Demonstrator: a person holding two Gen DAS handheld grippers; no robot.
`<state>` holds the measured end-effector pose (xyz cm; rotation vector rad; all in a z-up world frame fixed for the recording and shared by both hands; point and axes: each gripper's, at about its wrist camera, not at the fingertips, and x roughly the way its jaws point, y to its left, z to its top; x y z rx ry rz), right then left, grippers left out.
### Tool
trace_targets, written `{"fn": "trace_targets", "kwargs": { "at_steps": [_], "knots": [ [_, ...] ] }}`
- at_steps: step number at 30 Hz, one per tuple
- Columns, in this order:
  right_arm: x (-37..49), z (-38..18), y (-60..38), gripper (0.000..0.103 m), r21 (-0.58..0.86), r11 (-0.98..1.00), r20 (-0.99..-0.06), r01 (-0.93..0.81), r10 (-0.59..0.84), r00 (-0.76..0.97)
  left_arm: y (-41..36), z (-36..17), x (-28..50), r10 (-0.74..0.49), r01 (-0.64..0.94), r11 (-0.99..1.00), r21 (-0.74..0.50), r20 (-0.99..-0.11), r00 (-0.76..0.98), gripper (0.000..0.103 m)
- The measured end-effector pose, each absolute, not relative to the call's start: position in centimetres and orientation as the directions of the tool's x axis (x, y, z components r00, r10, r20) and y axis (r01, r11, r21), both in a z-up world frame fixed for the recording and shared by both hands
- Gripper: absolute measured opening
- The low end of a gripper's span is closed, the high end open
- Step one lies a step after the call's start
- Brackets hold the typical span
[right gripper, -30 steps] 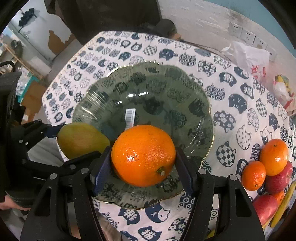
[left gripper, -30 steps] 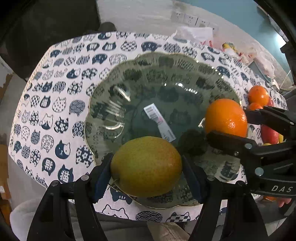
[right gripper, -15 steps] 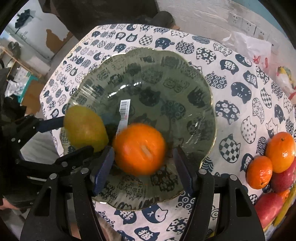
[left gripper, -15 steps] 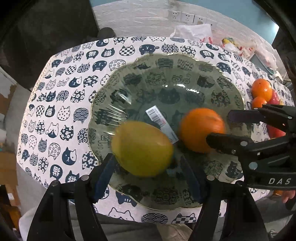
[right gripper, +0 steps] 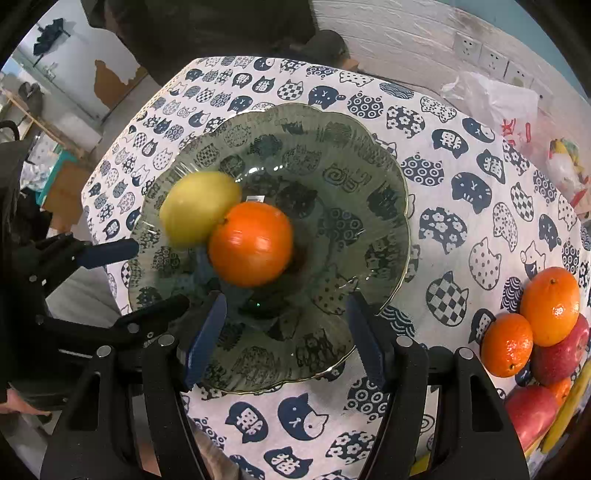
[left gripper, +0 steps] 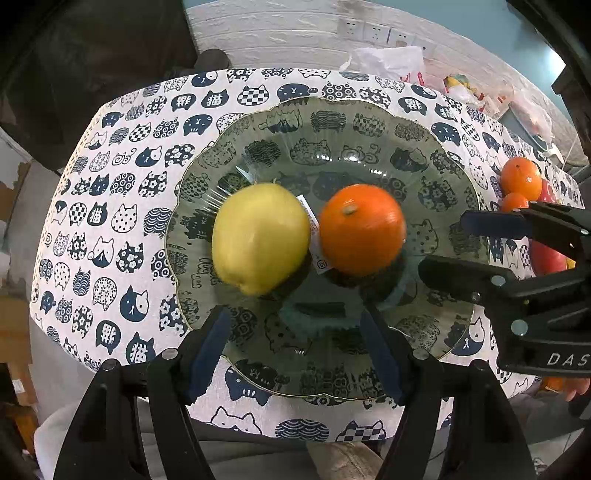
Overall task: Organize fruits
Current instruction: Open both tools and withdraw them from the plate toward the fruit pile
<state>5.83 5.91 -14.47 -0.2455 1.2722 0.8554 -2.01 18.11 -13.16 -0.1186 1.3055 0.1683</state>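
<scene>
Jaws on both grippers stand apart, nothing between them. Left gripper (left gripper: 295, 347) and right gripper (right gripper: 284, 336) both hang over the near rim of the glass plate (left gripper: 369, 122), blue pads bare.

Yellow-green pear (left gripper: 260, 238) and orange (left gripper: 362, 229) lie in the middle of the plate, touching side by side, pear to the left, both slightly blurred. A white barcode sticker (left gripper: 317, 254) shows on the plate between them in the left wrist view; in the right wrist view the fruit covers nearly all of it.

Plate sits on a counter (left gripper: 110, 206) covered in a cat-print cloth.

The right wrist view shows the rest of the fruit pile at the right edge of the counter, well apart from the plate: a large orange (right gripper: 550, 306), a small mandarin (right gripper: 506, 345), red apples (right gripper: 532, 413) and a yellow banana edge (right gripper: 565, 406). The left wrist view catches only part of this pile, behind the right gripper's black fingers (left gripper: 517, 225).

A white plastic bag (right gripper: 487, 98) lies at the far side of the counter, with wall sockets (left gripper: 369, 31) on the white brick wall behind.
</scene>
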Motion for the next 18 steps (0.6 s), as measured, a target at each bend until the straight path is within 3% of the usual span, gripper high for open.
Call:
{"fn": "trace_targets", "kwargs": {
  "at_steps": [13, 18],
  "knots": [
    [5.8, -11.8, 4.8, 0.069, 0.297, 0.684, -0.886, -0.667, 0.457, 0.073, 16.9, -12.1, -1.7, 0.034, -0.176, 0.984, -0.013, -0.964, 0.262, 0.078],
    [5.6, -9.2, 2.2, 0.076, 0.250, 0.706, -0.882, -0.663, 0.448, 0.145, 15.1, -11.1, -1.4, 0.020, -0.140, 0.990, -0.020, -0.960, 0.278, 0.079]
  ]
}}
